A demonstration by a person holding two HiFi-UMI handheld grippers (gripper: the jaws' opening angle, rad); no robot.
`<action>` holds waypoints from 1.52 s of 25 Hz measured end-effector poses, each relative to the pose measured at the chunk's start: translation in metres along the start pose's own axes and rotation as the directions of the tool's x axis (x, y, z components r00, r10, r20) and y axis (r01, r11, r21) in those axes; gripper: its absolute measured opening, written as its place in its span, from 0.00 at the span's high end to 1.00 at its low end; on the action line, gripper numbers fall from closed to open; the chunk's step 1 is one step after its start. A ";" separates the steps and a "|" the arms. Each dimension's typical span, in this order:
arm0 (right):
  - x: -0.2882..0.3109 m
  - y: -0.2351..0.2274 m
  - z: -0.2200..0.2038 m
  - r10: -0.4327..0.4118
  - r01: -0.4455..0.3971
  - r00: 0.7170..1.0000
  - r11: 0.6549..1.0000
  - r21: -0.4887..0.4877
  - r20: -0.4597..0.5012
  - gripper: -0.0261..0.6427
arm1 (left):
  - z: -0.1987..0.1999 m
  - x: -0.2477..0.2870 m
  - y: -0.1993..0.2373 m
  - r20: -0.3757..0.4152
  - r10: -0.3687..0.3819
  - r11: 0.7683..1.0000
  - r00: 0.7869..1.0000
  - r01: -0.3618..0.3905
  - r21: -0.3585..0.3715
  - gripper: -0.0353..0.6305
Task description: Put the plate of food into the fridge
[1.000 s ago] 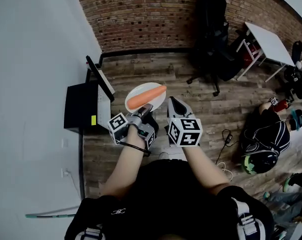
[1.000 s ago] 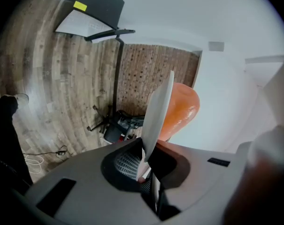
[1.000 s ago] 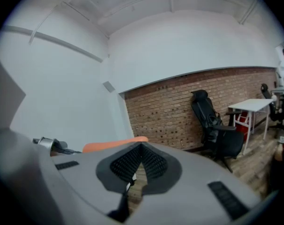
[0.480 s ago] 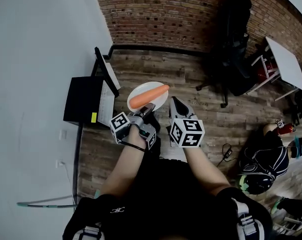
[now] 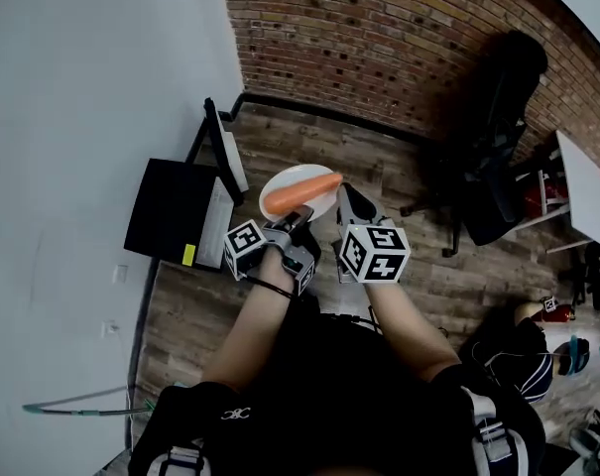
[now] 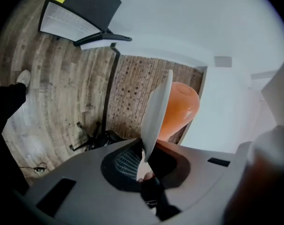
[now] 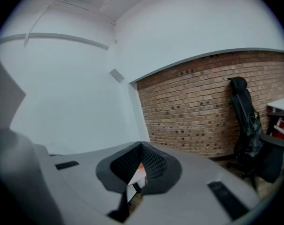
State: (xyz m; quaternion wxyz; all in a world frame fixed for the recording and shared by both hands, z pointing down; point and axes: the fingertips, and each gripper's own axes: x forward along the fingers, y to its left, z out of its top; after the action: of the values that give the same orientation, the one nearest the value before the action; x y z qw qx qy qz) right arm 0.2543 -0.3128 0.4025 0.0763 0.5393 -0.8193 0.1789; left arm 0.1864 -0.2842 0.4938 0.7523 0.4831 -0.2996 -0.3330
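A small black fridge [image 5: 171,211] stands far left by the white wall, and its door [image 5: 218,147] is swung open. Just right of it, the left gripper [image 5: 298,221] pinches the near rim of the white plate [image 5: 280,184] between its 2 jaws. The plate is up in the air over the wooden floor [image 5: 309,142], close to the open door but outside the fridge. 1 orange carrot [image 5: 301,194] lies across the plate. The right gripper [image 5: 347,198] is just beside the plate's right edge, with its jaws pressed together on nothing. Farther right, a black chair [image 5: 498,157] stands near the brick wall [image 5: 379,48].
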 end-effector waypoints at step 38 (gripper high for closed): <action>0.319 0.141 -0.222 0.684 -0.834 0.516 0.538 -0.122 -0.515 0.94 | 0.285 -0.019 0.185 0.824 -0.198 0.891 0.531 0.448 -0.075 0.91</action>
State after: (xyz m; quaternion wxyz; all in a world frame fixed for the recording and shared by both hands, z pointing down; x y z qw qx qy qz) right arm -0.0193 -0.4525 0.6798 0.2530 0.0432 -0.9546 0.1509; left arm -0.0062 -0.3624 0.7632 0.5213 0.2191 -0.4578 -0.6860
